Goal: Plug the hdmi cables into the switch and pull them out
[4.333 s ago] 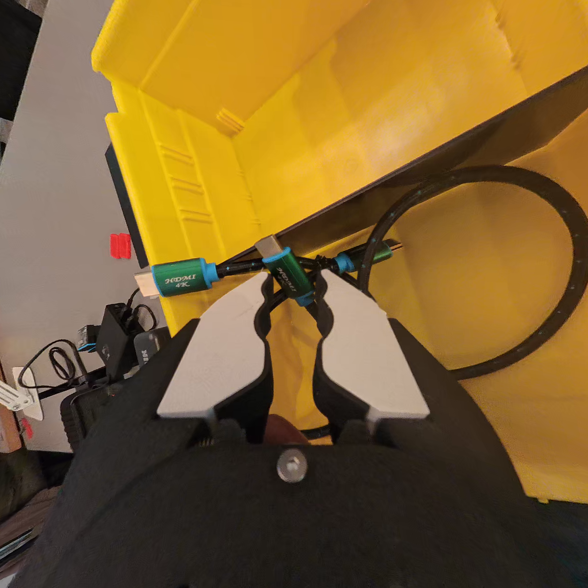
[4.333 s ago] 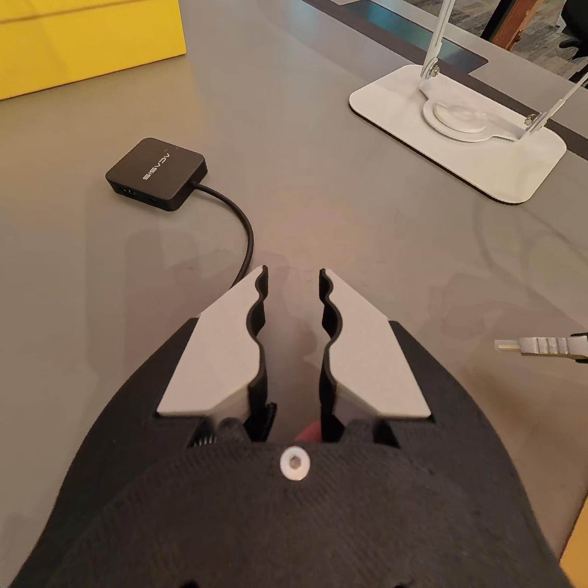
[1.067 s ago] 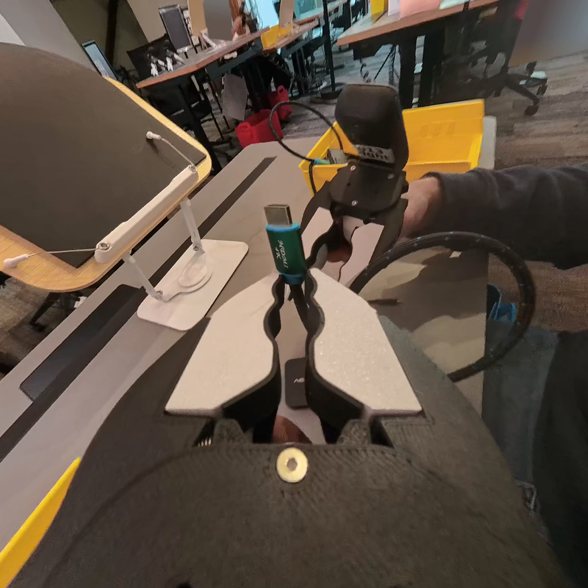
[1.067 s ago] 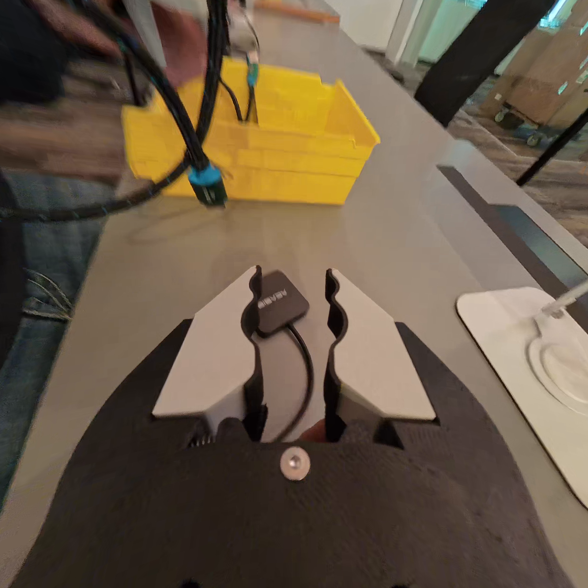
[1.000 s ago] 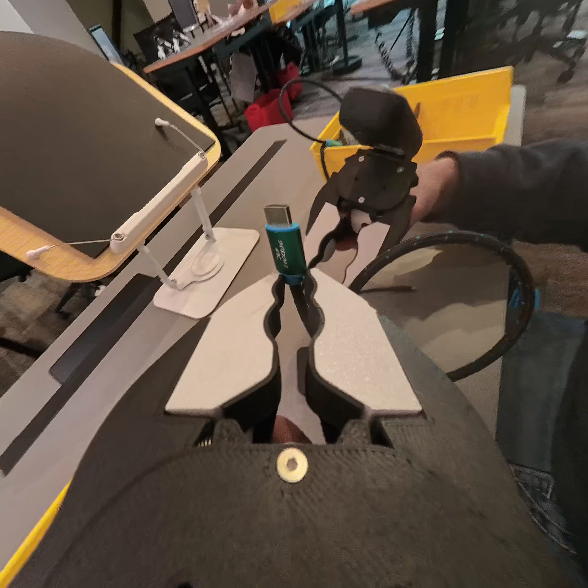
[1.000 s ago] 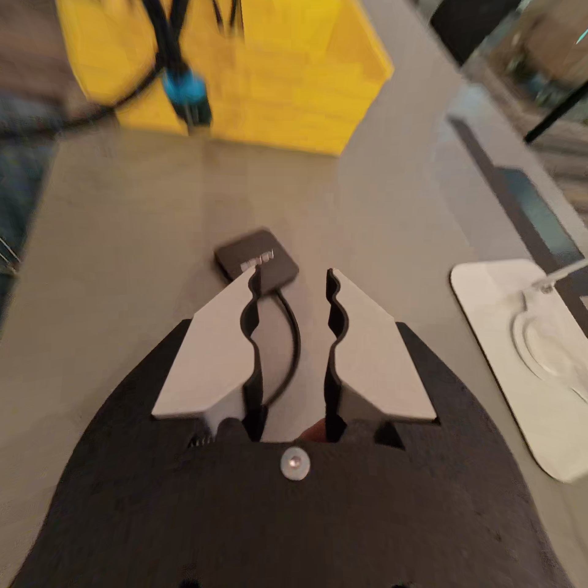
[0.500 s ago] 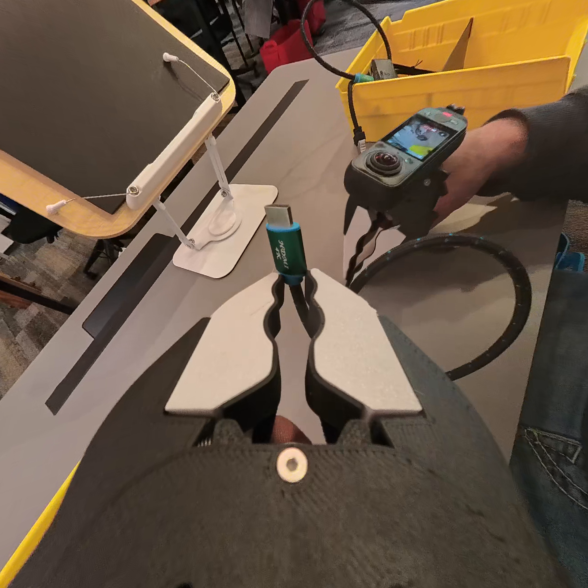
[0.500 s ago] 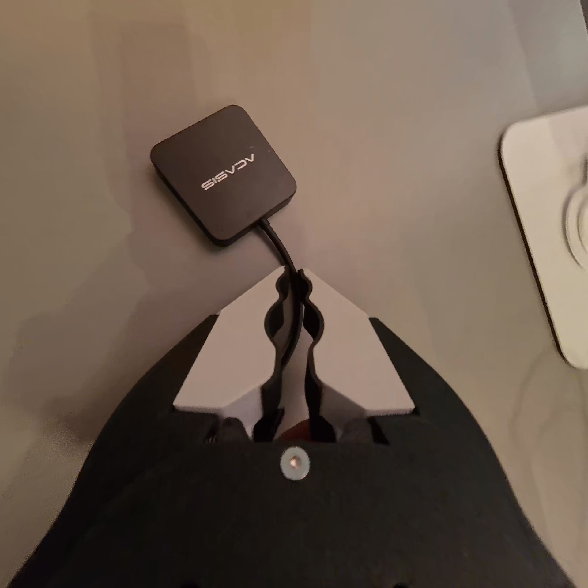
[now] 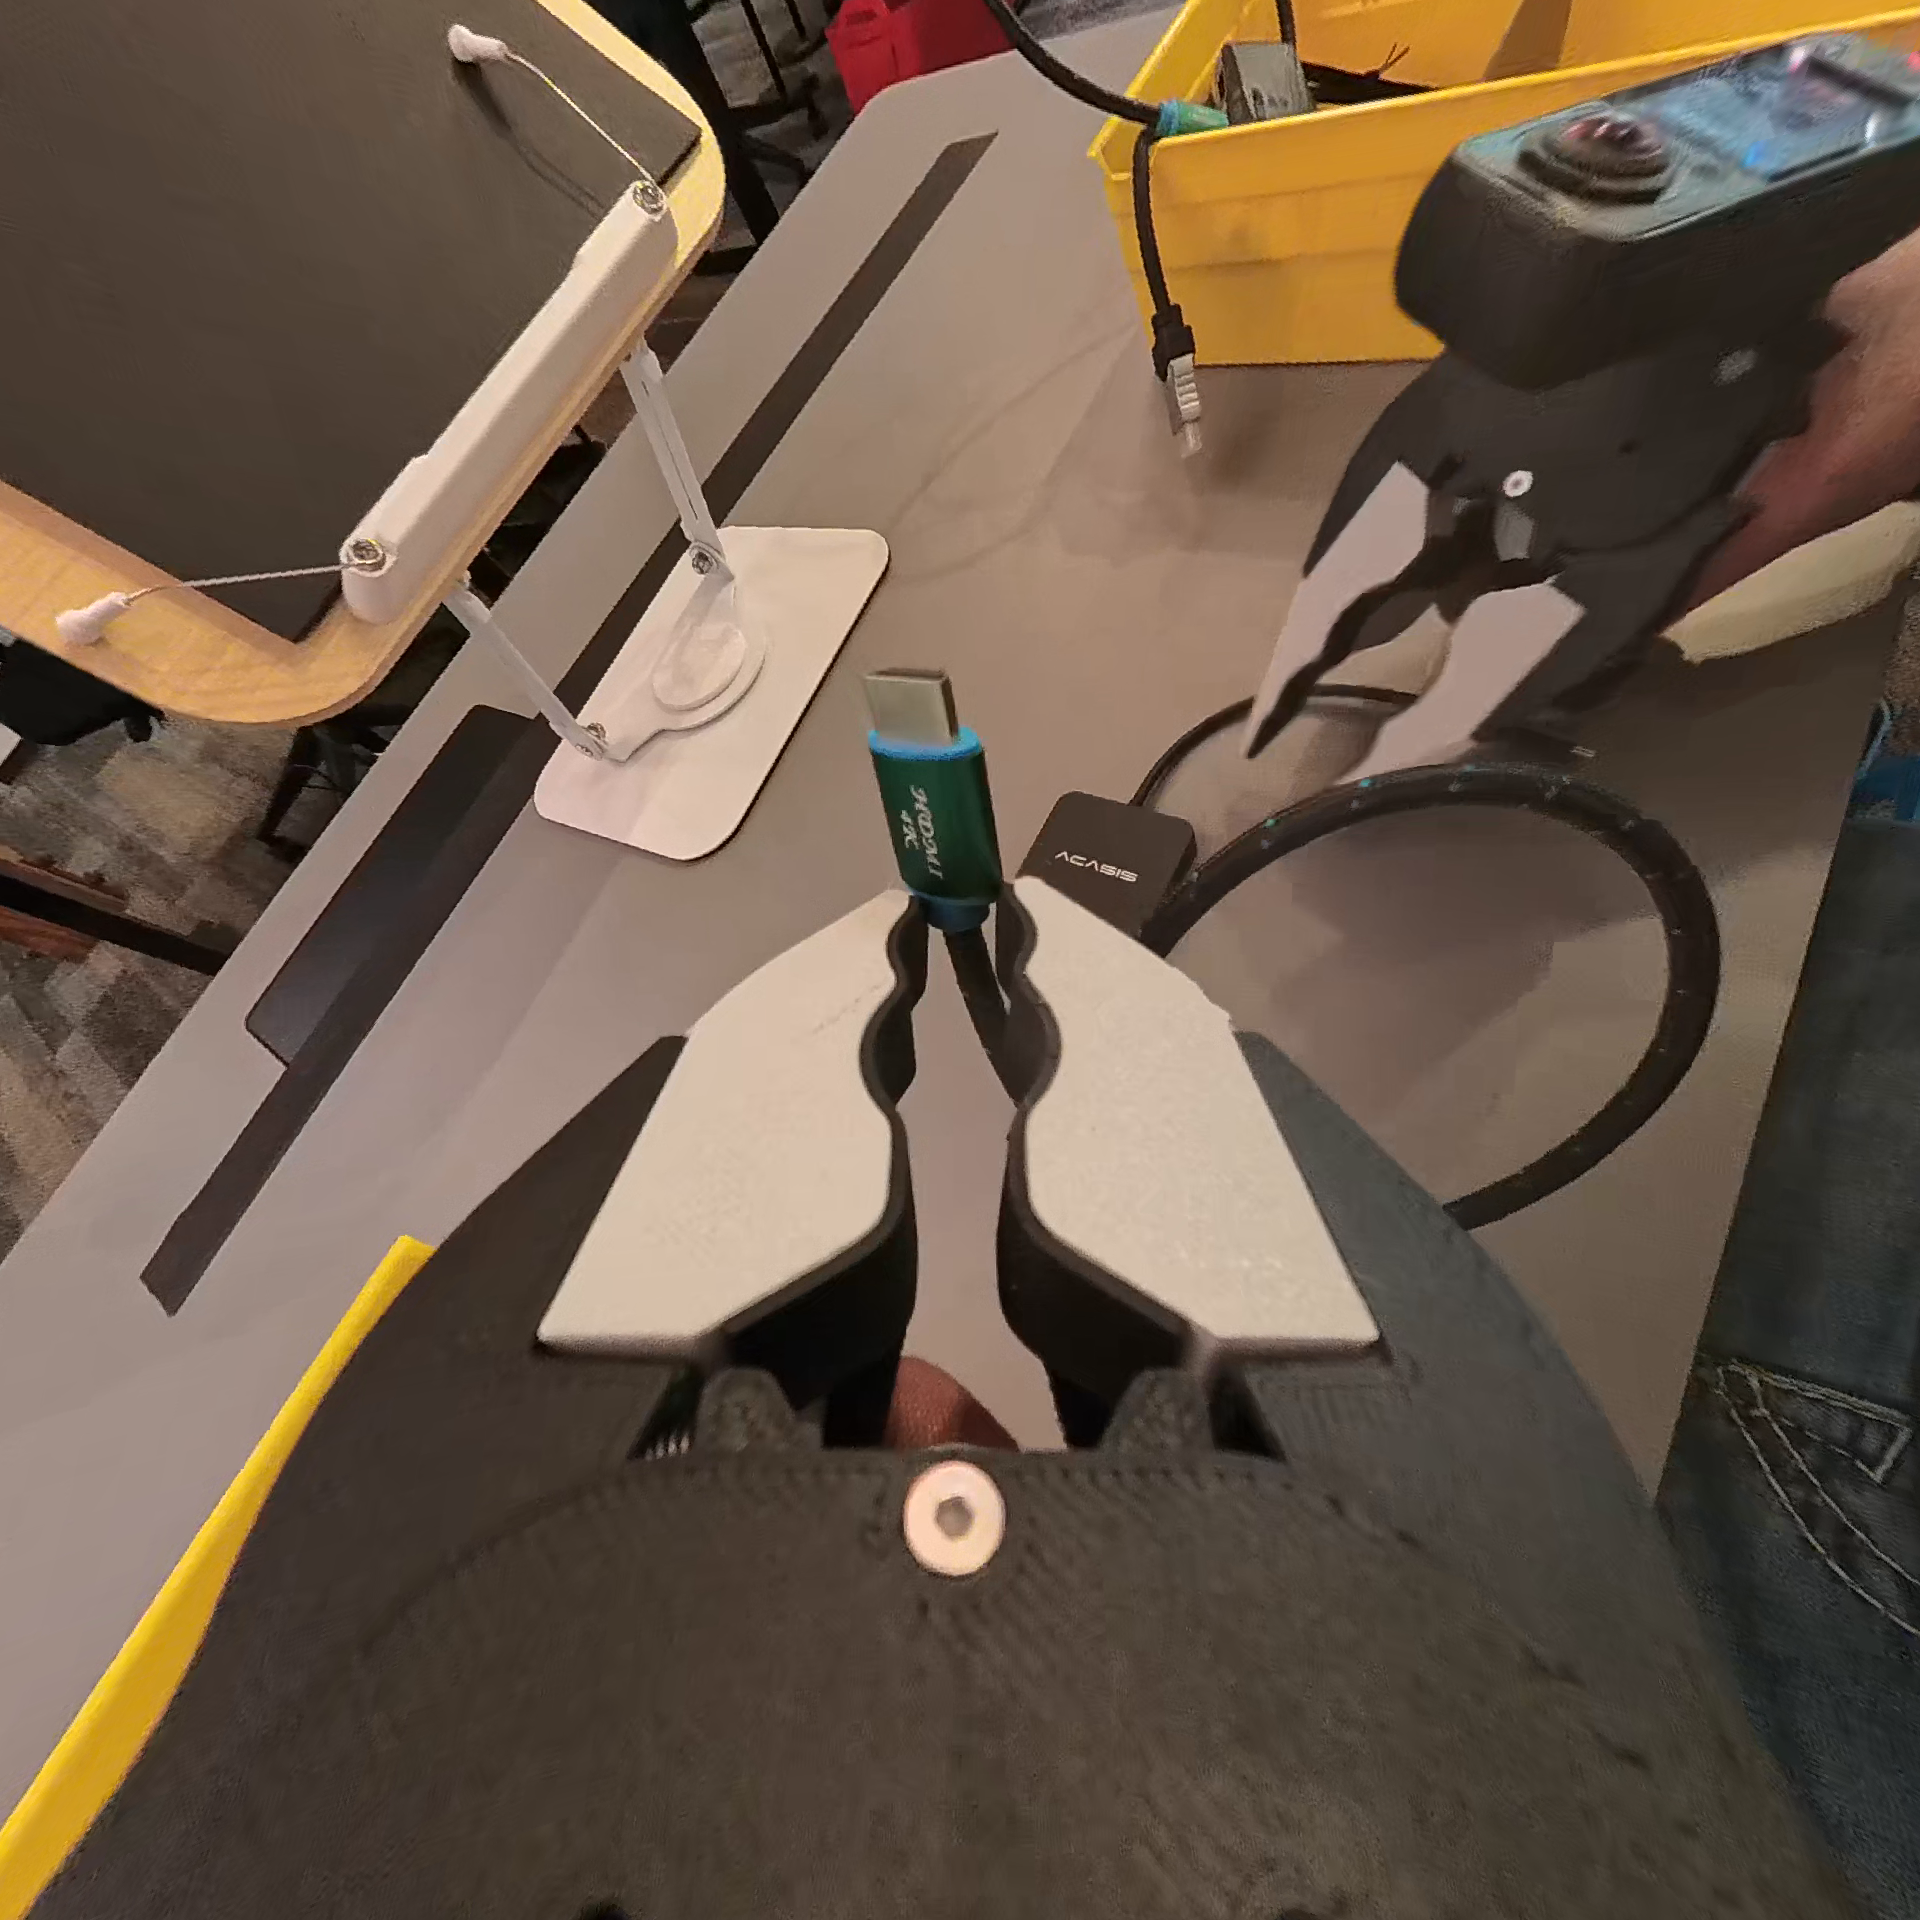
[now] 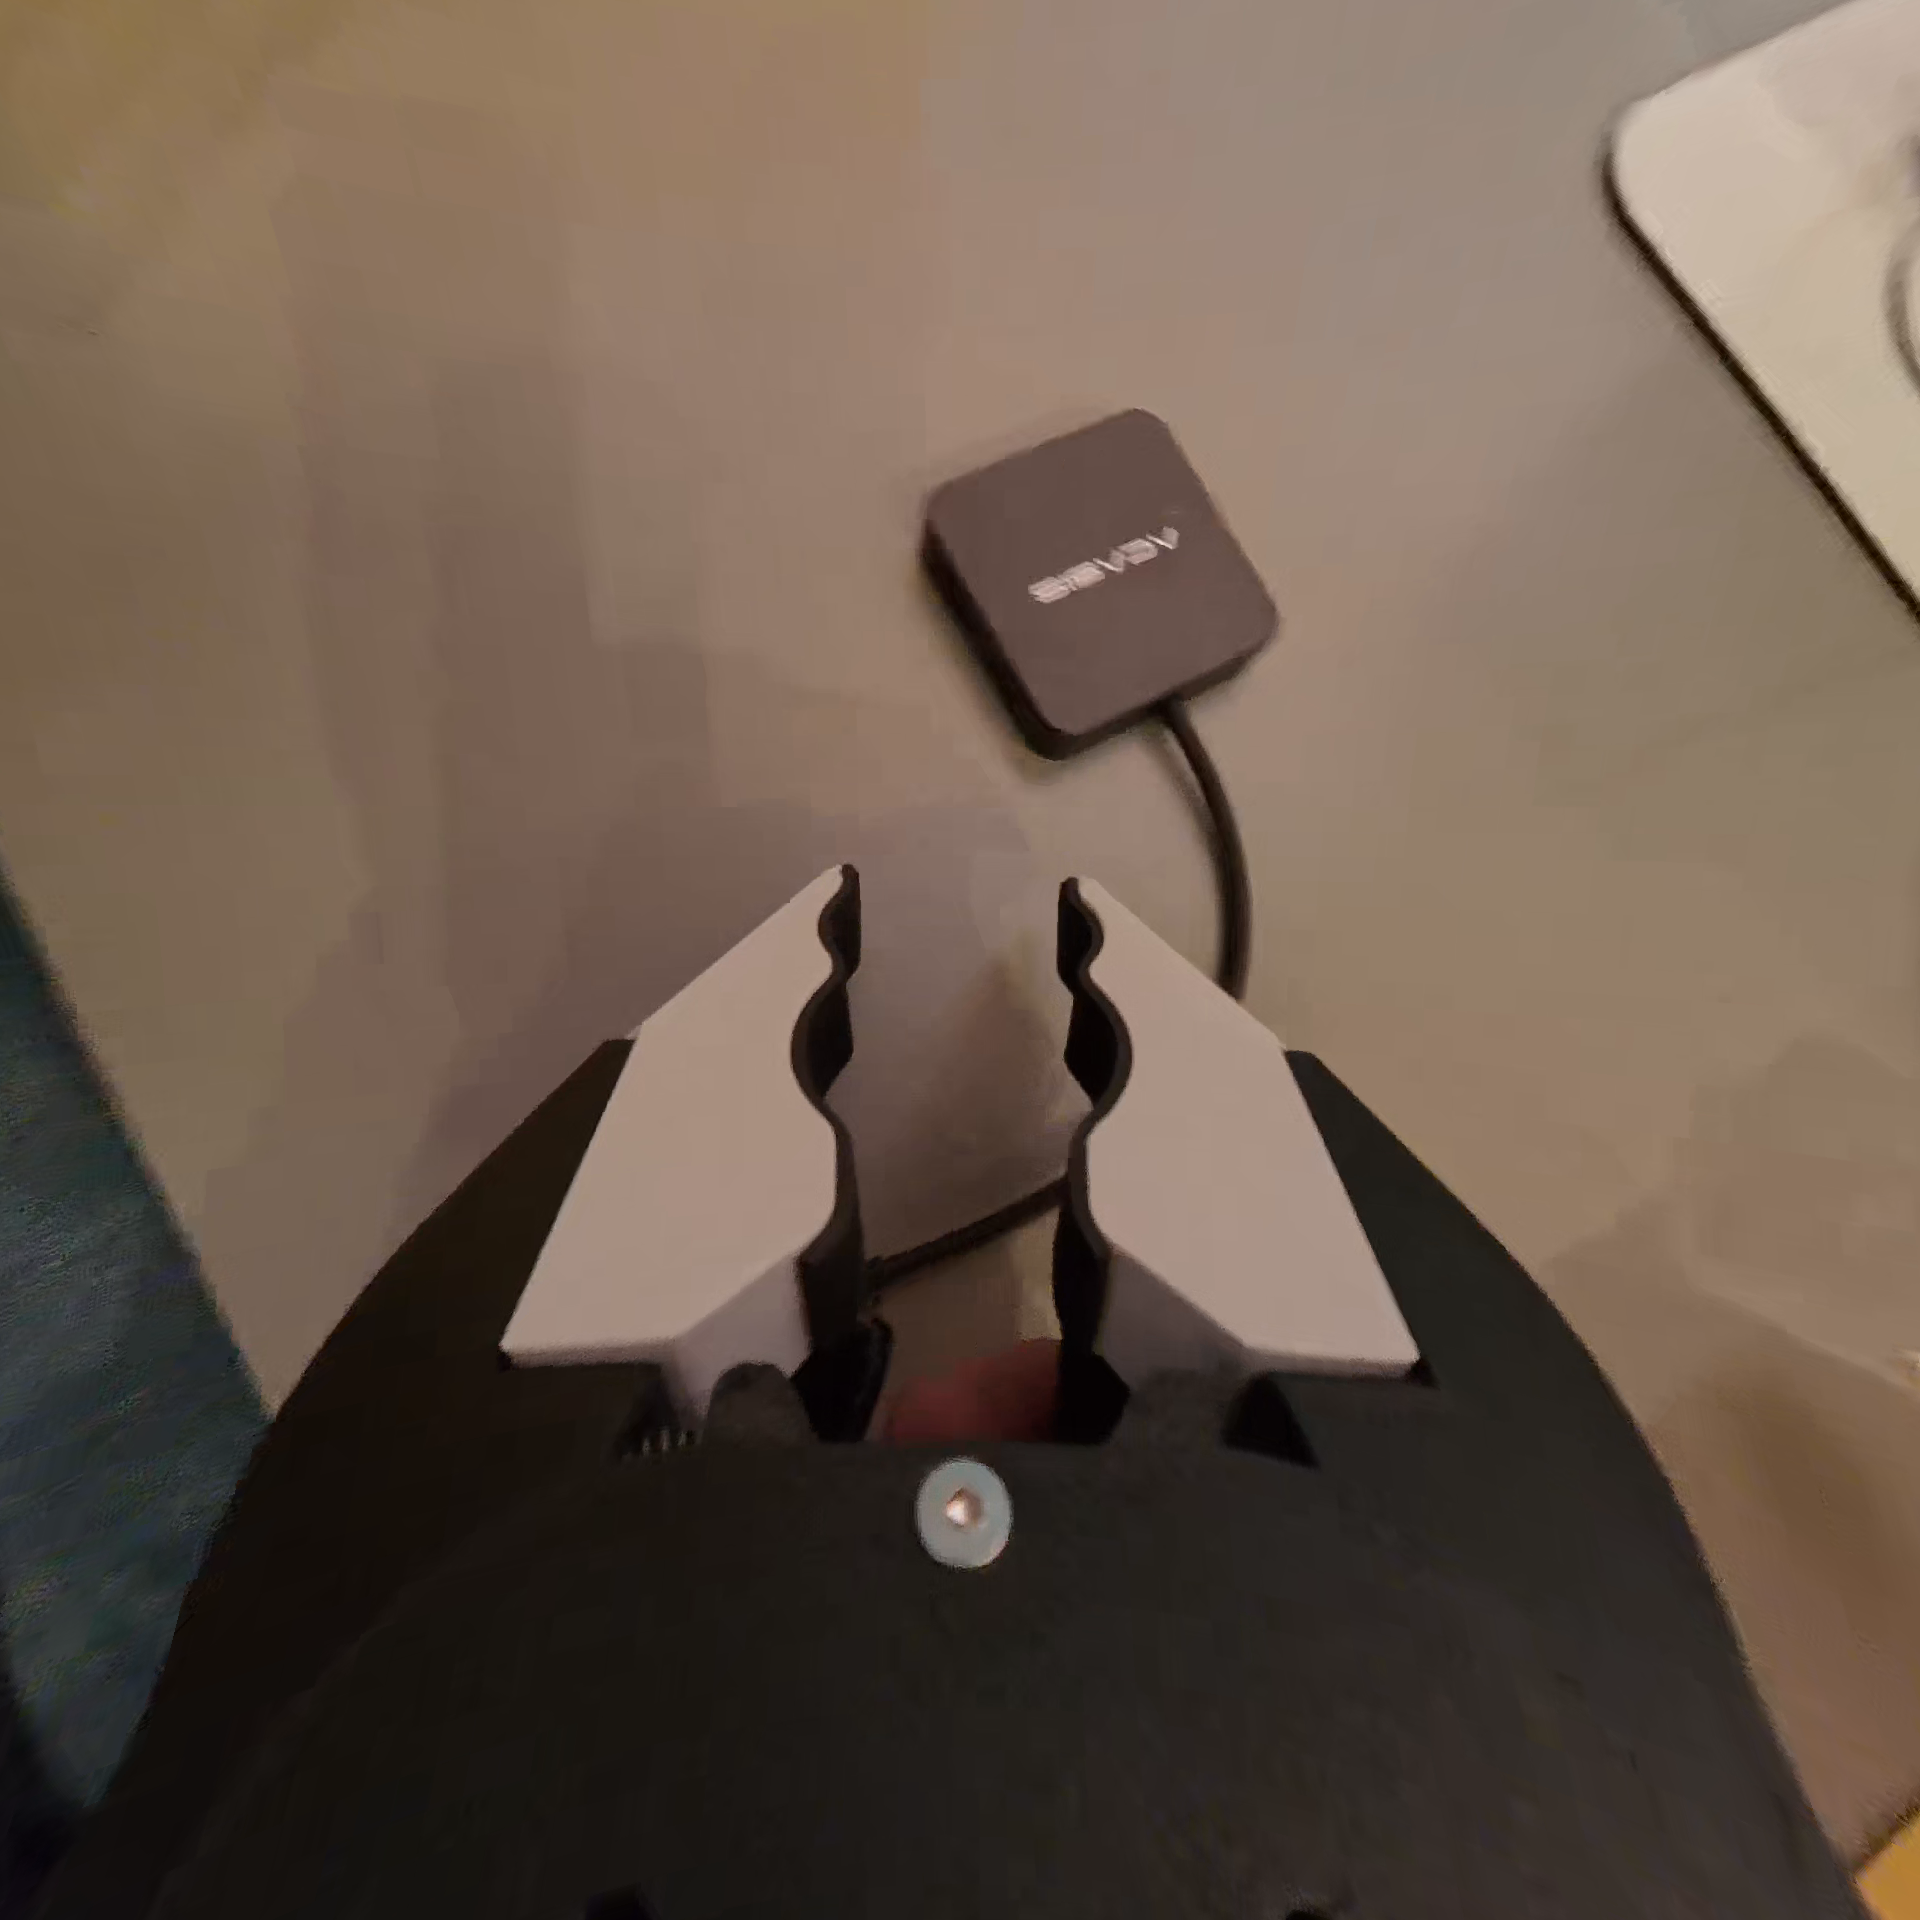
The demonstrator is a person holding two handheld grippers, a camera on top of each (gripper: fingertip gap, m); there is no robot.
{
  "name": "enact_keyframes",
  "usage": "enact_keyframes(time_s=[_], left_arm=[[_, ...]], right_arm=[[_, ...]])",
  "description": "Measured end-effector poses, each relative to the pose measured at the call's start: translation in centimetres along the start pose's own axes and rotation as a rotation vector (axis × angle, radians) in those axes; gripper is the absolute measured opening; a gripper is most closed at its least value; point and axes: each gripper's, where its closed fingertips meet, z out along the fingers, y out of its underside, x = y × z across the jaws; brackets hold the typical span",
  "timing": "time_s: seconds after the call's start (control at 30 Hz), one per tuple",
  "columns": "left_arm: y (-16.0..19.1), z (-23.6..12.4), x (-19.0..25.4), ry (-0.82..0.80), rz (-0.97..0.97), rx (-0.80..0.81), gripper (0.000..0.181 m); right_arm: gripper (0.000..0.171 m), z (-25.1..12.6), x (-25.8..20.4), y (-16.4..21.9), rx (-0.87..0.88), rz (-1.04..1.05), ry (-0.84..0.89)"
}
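Observation:
My left gripper is shut on a black braided HDMI cable just behind its green plug. The plug's metal tip points up and away, above the grey table. The switch is a small black square box lying flat just right of the plug. My right gripper is open and empty, held over the table beyond the switch. In the right wrist view the right gripper is open, with the switch ahead to the right. The switch's thin black lead runs down and under the fingers.
A yellow bin stands at the far right, with a grey-plugged cable hanging over its wall. A white stand base holds a tilted board on the left. Another yellow edge is near left. A person's leg in jeans is at the right. My right fingertips sit around 20 cm from my left ones.
My right gripper was shut on the switch's thin lead half a second ago; it has opened, let go and drawn back. My left gripper still holds the plug and has come close to the switch.

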Motion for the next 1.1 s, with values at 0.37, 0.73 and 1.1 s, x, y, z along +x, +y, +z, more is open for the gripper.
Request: enact_keyframes(time_s=[0.37,0.73,1.1], left_arm=[[0.4,0.4,0.7,0.017,0.012,-0.030,0.012],[0.9,0.6,1.0,0.027,0.018,-0.057,0.012],[2.0,1.3,1.3,0.042,0.029,-0.101,0.012]], right_arm=[[0.029,-0.5,1.4,2.0,-0.044,0.062,0.001],[0.047,-1.0,-3.6,-4.1,0.173,-0.101,-0.175],[0.103,5.9,2.1,-6.8,0.177,-0.522,-0.278]])
